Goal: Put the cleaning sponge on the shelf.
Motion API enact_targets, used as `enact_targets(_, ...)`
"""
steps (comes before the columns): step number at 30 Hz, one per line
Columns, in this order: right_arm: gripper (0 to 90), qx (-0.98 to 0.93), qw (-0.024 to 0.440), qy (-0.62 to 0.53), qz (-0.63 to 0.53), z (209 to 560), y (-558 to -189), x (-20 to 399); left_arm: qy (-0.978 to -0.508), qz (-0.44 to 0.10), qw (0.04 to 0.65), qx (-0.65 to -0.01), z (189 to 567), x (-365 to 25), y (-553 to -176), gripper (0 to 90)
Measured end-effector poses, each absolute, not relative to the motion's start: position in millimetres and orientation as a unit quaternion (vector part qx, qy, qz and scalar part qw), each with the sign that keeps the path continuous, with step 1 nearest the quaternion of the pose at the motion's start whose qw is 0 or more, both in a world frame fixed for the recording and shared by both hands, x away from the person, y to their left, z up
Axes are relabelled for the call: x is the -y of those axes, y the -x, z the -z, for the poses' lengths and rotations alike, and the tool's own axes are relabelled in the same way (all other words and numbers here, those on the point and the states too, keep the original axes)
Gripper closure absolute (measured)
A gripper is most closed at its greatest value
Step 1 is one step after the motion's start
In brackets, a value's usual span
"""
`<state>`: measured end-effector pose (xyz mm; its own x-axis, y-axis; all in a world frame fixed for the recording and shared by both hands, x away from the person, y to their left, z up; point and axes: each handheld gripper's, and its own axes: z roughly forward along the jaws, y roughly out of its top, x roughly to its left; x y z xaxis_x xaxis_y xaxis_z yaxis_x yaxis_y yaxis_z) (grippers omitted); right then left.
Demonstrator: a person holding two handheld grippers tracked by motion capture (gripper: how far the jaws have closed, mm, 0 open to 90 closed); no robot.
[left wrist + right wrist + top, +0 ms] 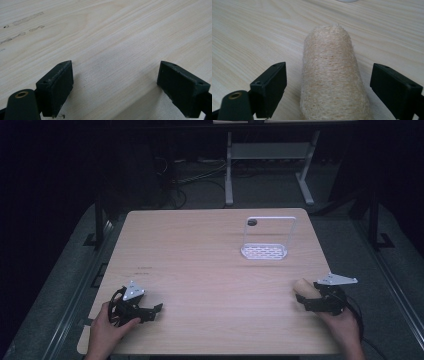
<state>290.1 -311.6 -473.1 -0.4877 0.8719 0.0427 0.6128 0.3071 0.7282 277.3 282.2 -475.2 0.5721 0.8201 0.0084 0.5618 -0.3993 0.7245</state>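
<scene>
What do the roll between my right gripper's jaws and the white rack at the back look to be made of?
The roll looks like loofah or a similar coarse plant fibre: tan, matte, with a fuzzy open weave. The white rack appears to be plastic or coated metal: a smooth thin frame over a slotted base; which of the two I cannot tell. The table shows a pale wood-grain finish, possibly laminate.

The left hand (pixel 106 327) is resting near the desk's (pixel 200 250) near left corner, holding the left gripper (pixel 156 309) low and pointing rightward, its jaws standing wide apart with nothing between them. The right hand (pixel 345 327) is sitting by the near right corner, aiming the right gripper (pixel 300 296) leftward, its jaws parted, pads pressing nothing.
</scene>
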Motion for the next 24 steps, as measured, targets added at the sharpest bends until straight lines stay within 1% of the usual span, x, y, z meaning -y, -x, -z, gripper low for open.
enact_targets(5,16.0,-0.785,0.18,-0.473,-0.356,473.1,-289.6,312.9,-0.816,-0.185,0.347,-0.424,475.2,-282.3,-277.3,12.9)
enact_targets(6,18.7,-0.786,0.18,-0.472,-0.356,473.0,-289.3,313.3,-0.816,-0.186,0.348,-0.424,475.2,-282.3,-277.4,12.9)
enact_targets(15,25.7,-0.785,0.181,-0.473,-0.356,473.2,-288.0,316.2,-0.816,-0.185,0.347,-0.424,475.2,-282.2,-277.3,13.0)
enact_targets(18,29.8,-0.785,0.182,-0.474,-0.355,473.6,-287.7,316.6,-0.816,-0.186,0.348,-0.424,475.2,-282.2,-277.3,13.0)
enact_targets(24,35.3,-0.785,0.181,-0.475,-0.353,473.7,-287.4,317.2,-0.816,-0.186,0.348,-0.424,475.2,-282.2,-277.3,13.0)
